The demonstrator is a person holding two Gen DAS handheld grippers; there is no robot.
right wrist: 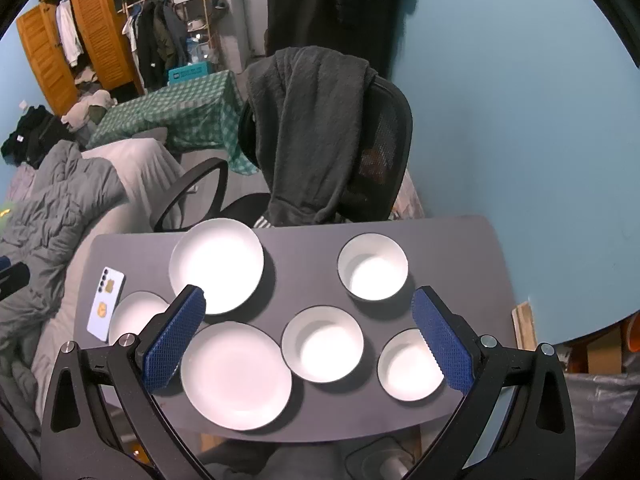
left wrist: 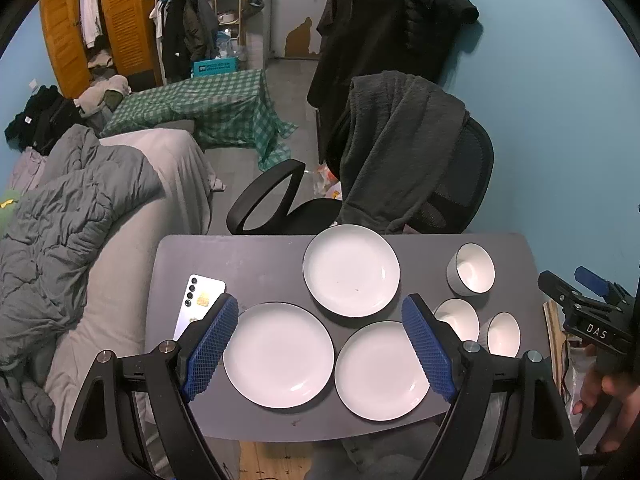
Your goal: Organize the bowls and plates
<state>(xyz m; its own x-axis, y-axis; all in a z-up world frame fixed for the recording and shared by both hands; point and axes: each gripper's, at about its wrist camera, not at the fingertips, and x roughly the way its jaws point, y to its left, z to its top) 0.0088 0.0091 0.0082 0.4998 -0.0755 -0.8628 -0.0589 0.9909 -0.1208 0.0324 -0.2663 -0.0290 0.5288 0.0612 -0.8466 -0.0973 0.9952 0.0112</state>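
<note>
The dark matte bench (left wrist: 192, 256) carries three round white plates (left wrist: 351, 270) with thin dark rims, lying flat between and just beyond the spread, empty left fingers (left wrist: 218, 332) with their blue ribbed pads. Only the right wrist view shows all three white bowls (right wrist: 322, 344) whole, between its own parted, empty fingers (right wrist: 440, 340). A pale glossy phone (left wrist: 199, 300) lies beside the left gripper's left finger.
</note>
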